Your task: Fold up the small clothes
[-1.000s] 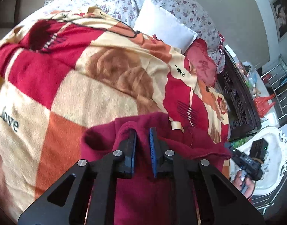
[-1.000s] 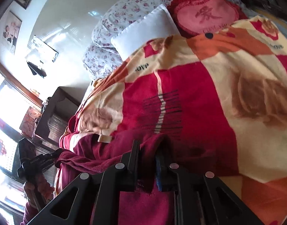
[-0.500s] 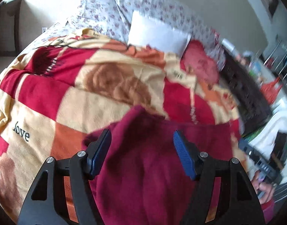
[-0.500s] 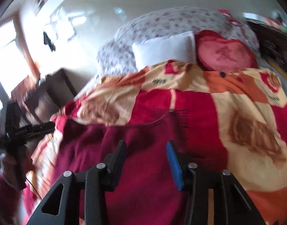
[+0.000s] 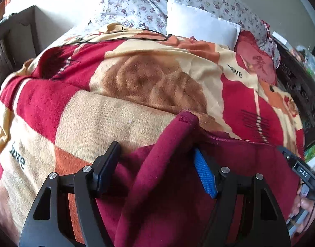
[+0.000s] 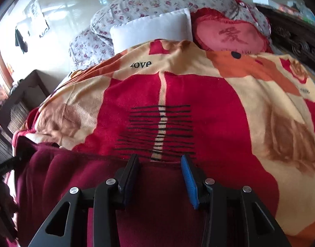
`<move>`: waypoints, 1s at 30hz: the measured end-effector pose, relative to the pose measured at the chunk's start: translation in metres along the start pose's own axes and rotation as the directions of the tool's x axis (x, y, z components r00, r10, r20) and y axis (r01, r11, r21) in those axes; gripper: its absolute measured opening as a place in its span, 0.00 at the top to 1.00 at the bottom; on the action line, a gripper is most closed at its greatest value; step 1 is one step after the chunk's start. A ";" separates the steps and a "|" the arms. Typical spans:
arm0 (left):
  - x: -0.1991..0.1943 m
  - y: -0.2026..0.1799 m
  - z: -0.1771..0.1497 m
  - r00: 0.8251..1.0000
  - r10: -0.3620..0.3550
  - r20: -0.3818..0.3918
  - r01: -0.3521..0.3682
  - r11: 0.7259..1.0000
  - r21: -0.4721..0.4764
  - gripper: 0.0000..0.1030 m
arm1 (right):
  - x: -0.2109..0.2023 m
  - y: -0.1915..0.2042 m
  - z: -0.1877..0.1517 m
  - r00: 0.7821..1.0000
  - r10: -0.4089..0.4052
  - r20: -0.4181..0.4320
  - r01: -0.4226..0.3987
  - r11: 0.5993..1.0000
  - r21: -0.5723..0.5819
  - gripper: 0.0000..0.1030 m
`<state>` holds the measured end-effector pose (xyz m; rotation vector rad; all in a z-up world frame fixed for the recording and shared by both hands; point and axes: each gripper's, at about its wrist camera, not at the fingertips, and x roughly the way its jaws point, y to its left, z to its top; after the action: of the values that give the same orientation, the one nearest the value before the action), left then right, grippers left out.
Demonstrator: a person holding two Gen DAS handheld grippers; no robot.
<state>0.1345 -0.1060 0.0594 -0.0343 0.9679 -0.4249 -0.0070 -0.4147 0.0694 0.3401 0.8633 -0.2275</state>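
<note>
Both tongs gape, gripping nothing: left gripper (image 5: 157,164) straddles a raised ridge of the maroon garment (image 5: 178,195), right gripper (image 6: 160,169) over its far hem (blanket (image 6: 198,113) beyond). Pinch one layer only, flatten ridge first.

Each camera sits just behind its gripper's two fingers, looking forward and slightly down across the bed from very near. The left wrist view has the maroon garment (image 5: 167,185) between its jaws; the right wrist view too. Beyond both jaws lie the patterned blanket (image 5: 120,115), white pillow (image 6: 151,28) and heart cushion (image 6: 229,35).
</note>
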 end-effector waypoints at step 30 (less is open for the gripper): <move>-0.099 0.042 -0.149 0.975 -0.156 -0.161 0.157 0.988 -0.002 0.31 | -0.148 -0.025 -0.158 0.989 0.109 -0.105 -0.112 0.993 -0.024 0.62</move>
<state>-0.0202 -0.0077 0.0429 -0.0681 1.1258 -0.5847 -0.2198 -0.3689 0.0840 0.3728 0.9458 -0.0948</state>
